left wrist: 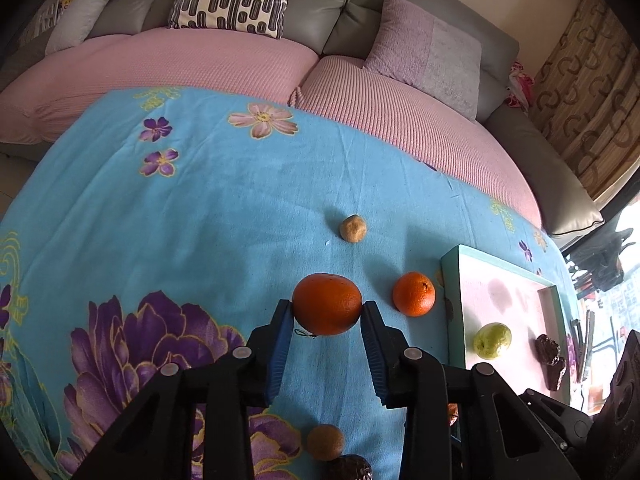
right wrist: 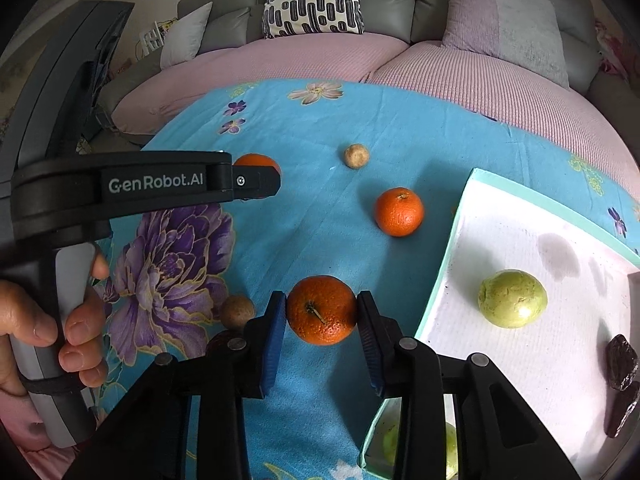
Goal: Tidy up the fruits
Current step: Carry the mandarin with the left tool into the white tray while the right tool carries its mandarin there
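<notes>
Blue-padded fingers (right wrist: 276, 332) of the right gripper (right wrist: 321, 314) clamp a stemmed orange (right wrist: 321, 309), both pads touching its sides, just left of the tray (right wrist: 448, 264). Left gripper (left wrist: 327, 312) likewise closes on a second orange (left wrist: 327, 309); pads touch both sides. Whether either fruit is lifted off the cloth, cannot tell.

Progress, judged: early to midway. Tray holds a green guava-like fruit (right wrist: 513, 298), a few dark wrinkled dates (right wrist: 622, 362), and another green fruit at its near corner, partly hidden. Left on the blue floral cloth (right wrist: 312, 240): third orange (right wrist: 399, 211) near the tray, small tan round fruit (right wrist: 356, 155) farther back, another brown one (right wrist: 237, 311) beside the right gripper, plus a dark fruit near it.

Oranges look firm, pebbled, glossy; should grip fine. A hand (right wrist: 48, 332) holds the left gripper's handle.
</notes>
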The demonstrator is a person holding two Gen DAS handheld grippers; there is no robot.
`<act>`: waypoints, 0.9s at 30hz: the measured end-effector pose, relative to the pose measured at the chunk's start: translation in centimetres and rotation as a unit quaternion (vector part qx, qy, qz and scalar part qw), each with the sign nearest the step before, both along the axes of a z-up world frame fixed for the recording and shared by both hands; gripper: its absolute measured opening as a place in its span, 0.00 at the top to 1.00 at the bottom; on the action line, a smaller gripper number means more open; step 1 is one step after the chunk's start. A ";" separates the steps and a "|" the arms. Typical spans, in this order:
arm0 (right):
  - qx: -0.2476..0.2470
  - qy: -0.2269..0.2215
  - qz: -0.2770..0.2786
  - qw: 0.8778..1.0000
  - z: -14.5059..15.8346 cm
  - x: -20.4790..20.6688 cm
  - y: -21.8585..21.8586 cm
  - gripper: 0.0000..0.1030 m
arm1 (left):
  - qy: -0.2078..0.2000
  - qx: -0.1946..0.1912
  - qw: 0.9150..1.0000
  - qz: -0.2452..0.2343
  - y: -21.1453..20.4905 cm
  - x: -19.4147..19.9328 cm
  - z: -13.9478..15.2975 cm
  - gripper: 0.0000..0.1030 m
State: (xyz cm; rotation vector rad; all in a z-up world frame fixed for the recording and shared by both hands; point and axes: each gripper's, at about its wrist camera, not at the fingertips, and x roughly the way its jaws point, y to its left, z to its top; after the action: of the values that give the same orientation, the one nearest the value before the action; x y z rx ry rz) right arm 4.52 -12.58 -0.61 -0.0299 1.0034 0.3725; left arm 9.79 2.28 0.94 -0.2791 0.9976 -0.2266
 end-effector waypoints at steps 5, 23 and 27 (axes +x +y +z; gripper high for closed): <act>0.008 -0.030 -0.021 0.999 1.8 -0.2 -1.0 0.64 | -0.026 -0.004 1.000 0.008 0.5 -0.6 1.7 0.64; 0.022 -0.048 -0.178 0.983 4.2 0.0 -11.9 0.64 | -0.061 -0.010 0.998 -0.030 -2.7 -2.3 3.9 0.64; 0.028 -0.048 -0.222 0.973 4.6 -0.3 -14.8 0.64 | -0.058 -0.011 0.996 -0.063 -4.9 -2.8 3.8 0.64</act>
State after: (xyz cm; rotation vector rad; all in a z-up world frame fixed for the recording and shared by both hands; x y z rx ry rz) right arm 4.17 -27.38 4.01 0.2226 0.8734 -0.0113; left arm 6.94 -2.67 4.72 -0.2200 0.8982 -0.3641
